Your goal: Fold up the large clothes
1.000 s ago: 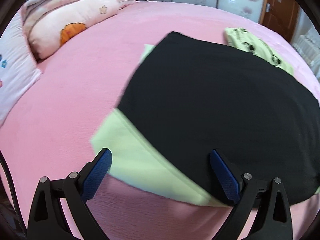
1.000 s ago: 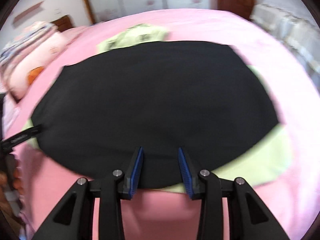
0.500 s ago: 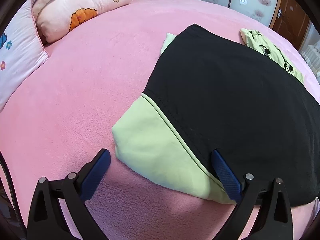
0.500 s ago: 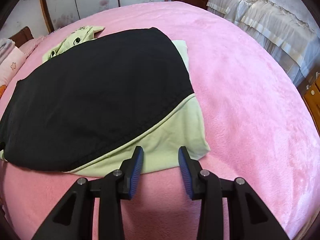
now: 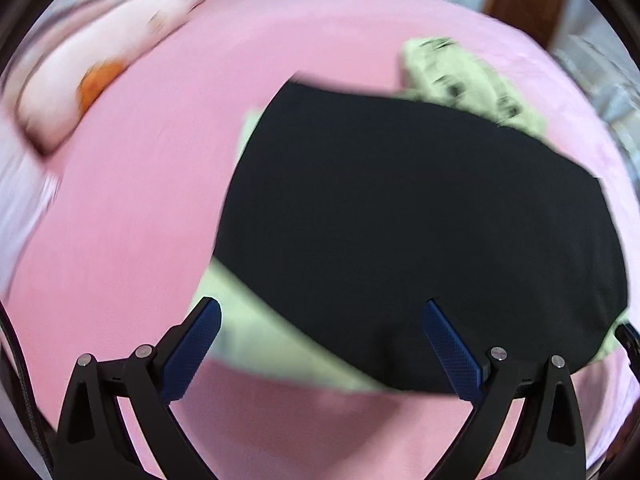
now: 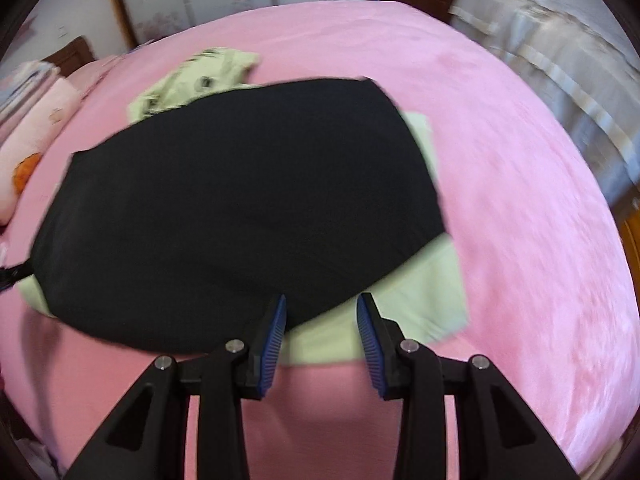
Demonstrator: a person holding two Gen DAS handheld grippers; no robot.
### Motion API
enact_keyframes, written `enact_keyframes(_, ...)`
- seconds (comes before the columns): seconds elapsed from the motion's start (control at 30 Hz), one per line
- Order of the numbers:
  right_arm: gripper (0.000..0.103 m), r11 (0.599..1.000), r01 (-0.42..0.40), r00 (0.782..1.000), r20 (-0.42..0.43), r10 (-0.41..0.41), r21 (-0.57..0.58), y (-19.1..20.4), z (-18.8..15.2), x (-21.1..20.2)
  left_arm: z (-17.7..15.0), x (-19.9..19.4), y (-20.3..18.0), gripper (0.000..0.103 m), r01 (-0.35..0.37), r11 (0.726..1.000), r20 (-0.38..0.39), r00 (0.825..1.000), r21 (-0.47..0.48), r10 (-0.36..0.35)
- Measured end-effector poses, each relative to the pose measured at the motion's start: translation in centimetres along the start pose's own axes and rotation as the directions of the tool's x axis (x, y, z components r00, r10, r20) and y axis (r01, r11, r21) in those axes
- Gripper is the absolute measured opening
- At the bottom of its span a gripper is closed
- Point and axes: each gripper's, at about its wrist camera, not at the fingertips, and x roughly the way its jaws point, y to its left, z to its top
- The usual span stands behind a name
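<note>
A black garment [image 5: 420, 220] with pale green sleeves [image 6: 420, 296] lies spread flat on a pink bed [image 5: 140, 208], its green printed hood [image 6: 192, 84] at the far edge. The left gripper [image 5: 322, 344] hangs above the near left sleeve, jaws wide apart and empty. The right gripper [image 6: 321, 322] hangs above the near right hem, jaws partly apart with nothing clamped. A pillow [image 5: 96, 80] lies at the bed's far left.
</note>
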Motion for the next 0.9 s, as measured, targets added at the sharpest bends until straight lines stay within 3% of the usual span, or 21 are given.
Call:
enact_keyframes(0.27, 0.037, 0.989, -0.045, 0.994, 0.096, 0.059, -0.138, 4.4, 12.8, -2.2, 11.9, -1.7, -5.0, 0.100, 0.106, 0.985, 0.009, 0.994, 0.133, -0.108)
enact_keyframes(0.43, 0.037, 0.992, -0.076, 0.989, 0.122, 0.088, -0.102, 5.0, 22.1, -0.3, 18.6, -0.2, -7.8, 0.100, 0.108, 0.978, 0.048, 0.992, 0.181, -0.118)
enact_keyframes(0.53, 0.038, 0.993, -0.098, 0.987, 0.122, 0.106, -0.065, 4.5, 26.1, 2.1, 22.1, 2.3, -8.6, 0.100, 0.089, 0.983, 0.072, 0.992, 0.161, -0.101)
enact_keyframes(0.67, 0.038, 0.992, -0.122, 0.990, 0.073, 0.121, 0.009, 3.6, 29.8, 7.2, 25.5, 6.7, -9.6, 0.100, 0.103, 0.983, 0.049, 0.992, 0.153, -0.112)
enact_keyframes(0.73, 0.038, 0.987, -0.151, 0.988, 0.041, 0.149, 0.058, 3.0, 30.5, 10.1, 26.6, 9.0, -9.9, 0.100, 0.080, 0.987, 0.049, 0.995, 0.137, -0.088)
enact_keyframes(0.9, 0.038, 0.971, -0.188, 0.982, -0.004, 0.191, 0.147, 2.5, 32.3, 15.8, 28.8, 14.3, -10.1, 0.100, 0.105, 0.992, 0.022, 0.994, 0.075, -0.107)
